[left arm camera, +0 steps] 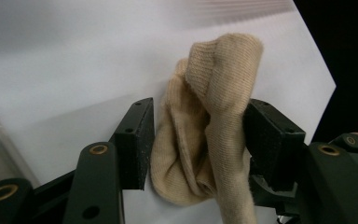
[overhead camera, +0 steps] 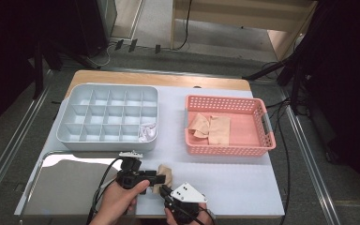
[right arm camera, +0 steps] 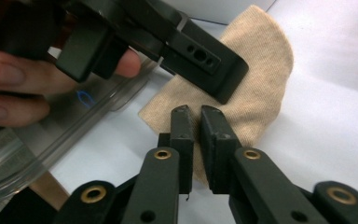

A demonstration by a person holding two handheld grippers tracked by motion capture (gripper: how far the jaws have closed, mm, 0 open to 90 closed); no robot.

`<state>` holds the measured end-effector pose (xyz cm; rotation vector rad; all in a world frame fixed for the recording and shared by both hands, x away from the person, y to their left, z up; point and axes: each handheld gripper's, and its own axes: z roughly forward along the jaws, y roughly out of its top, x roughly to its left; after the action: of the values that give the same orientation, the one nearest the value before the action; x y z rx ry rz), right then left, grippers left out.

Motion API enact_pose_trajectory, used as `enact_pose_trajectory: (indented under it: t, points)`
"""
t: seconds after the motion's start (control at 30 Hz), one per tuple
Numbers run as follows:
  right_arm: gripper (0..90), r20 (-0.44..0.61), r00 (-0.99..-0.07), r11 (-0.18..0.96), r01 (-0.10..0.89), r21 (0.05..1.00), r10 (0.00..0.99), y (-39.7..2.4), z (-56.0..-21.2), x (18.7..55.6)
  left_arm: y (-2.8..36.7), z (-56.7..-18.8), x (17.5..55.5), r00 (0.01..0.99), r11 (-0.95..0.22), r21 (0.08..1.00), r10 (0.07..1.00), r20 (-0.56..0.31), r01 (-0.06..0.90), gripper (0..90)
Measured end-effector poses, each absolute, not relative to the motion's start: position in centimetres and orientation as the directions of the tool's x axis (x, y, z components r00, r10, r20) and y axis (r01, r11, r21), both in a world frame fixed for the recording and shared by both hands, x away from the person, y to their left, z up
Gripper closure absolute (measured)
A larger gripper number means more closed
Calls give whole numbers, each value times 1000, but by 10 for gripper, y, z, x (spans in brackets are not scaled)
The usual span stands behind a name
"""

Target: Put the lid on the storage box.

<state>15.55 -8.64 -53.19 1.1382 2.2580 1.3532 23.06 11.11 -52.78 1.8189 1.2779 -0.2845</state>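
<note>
A beige sock point(overhead camera: 167, 172) lies bunched on the white mat near the table's front edge. In the left gripper view the sock point(left arm camera: 223, 70) stands crumpled between the jaws of my left gripper point(left arm camera: 196, 140). The right pad touches it and the left pad stands just off it, so this gripper is open. My right gripper point(right arm camera: 195, 112) has its jaws almost together, pinching the near edge of the sock point(right arm camera: 261, 70). From above, the left gripper point(overhead camera: 161, 178) comes at the sock from the left and the right gripper point(overhead camera: 165, 190) from below.
A grey divided tray point(overhead camera: 108, 89) sits at the back left with a white item point(overhead camera: 146, 132) in its front right compartment. A pink basket point(overhead camera: 229, 150) at the right holds beige socks point(overhead camera: 211, 129). A shiny metal tray point(overhead camera: 70, 187) lies at the front left.
</note>
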Motion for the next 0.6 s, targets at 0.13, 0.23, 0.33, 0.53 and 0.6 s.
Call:
enact_pose_trajectory:
  t: [0.13, 0.23, 0.33, 0.53, 0.6]
  points:
    - [805, 177, -656, 246, 499, 831, 734, -93, -528, 153, 107, -529, 228, 442, -88, 511, 638, -630, 855, 528]
    - [808, 192, -649, 233, 510, 828, 736, -101, -525, 149, 107, -529, 227, 451, -86, 522, 631, -631, 849, 623]
    - [810, 205, -617, 207, 529, 823, 760, -112, -523, 148, 109, -528, 225, 461, -78, 537, 624, -631, 840, 730]
    - [816, 219, -566, 203, 588, 783, 795, -113, -534, 157, 111, -529, 223, 475, -73, 550, 607, -637, 832, 782]
    - [827, 204, -561, 217, 593, 775, 802, -109, -537, 160, 111, -530, 224, 472, -74, 543, 600, -646, 837, 781]
